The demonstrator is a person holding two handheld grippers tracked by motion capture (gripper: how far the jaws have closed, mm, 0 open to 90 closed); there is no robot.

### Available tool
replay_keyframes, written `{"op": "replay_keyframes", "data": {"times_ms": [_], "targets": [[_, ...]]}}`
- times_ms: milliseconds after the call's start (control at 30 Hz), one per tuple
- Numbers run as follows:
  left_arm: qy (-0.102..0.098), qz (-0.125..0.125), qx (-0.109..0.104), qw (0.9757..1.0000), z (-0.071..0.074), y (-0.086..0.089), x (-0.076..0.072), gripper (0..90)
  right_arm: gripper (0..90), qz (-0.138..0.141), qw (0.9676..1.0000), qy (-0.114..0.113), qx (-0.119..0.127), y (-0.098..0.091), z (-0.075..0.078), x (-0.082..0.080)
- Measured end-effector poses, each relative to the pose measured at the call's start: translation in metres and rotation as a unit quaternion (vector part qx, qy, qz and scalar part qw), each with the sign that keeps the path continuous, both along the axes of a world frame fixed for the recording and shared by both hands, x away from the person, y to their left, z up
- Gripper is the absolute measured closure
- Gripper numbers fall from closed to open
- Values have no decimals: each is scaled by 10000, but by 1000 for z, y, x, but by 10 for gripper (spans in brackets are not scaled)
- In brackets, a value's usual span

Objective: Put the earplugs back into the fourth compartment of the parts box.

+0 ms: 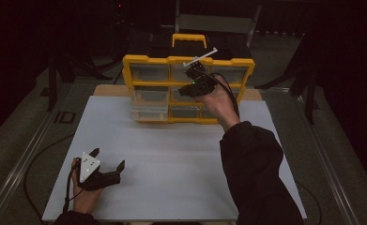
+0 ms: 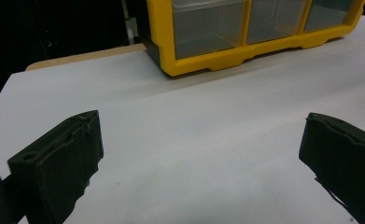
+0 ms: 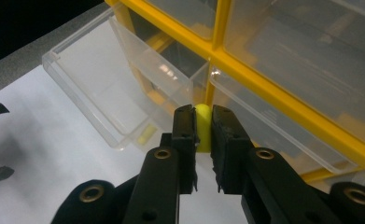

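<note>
Right tool (image 3: 203,122) clamped on small yellow piece (image 3: 202,127), held just before cabinet (image 1: 146,60), beside open clear drawer (image 3: 84,79). Left tool (image 2: 201,154) gaping wide, empty, resting on desk (image 1: 172,159). Best carried over drawer mouth, lowered inside, then released gently.

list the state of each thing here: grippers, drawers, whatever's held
left gripper: open, nothing between the jaws, low over the table
right gripper: shut on the yellow piece
yellow piece: pinched between the jaws, in front of the organizer
organizer: upright on the table
pulled drawer: slid out, looks empty
other drawers: pushed in
</note>
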State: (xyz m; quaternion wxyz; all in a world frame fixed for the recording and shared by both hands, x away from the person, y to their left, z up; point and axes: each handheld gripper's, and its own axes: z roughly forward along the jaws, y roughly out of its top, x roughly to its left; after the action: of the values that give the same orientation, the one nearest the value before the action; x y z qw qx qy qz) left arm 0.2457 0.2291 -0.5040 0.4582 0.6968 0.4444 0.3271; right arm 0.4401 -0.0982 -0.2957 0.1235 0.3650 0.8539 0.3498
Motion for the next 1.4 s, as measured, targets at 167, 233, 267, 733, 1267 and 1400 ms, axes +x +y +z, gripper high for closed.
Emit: {"op": "replay_keyframes", "data": {"times_ms": [167,233,267,733,1267,1400], "targets": [[1,3,-5,10000,0,0,0,5,801,4,10000,-31,29,4,4,3],[1,3,-5,10000,0,0,0,5,801,-4,10000,-32,52,6,5,3],[-2,1,-5,10000,0,0,0,5,801,-22,10000,-35,45,7,6,4],[-14,9,-15,10000,0,1,0,5,801,-10,9999,-106,80,21,13,9],[-16,0,-24,10000,1,1,0,5,800,105,9996,-144,211,37,12,11],[-11,-3,-21,10000,1,1,0,5,800,154,9994,-164,264,42,11,11]]}}
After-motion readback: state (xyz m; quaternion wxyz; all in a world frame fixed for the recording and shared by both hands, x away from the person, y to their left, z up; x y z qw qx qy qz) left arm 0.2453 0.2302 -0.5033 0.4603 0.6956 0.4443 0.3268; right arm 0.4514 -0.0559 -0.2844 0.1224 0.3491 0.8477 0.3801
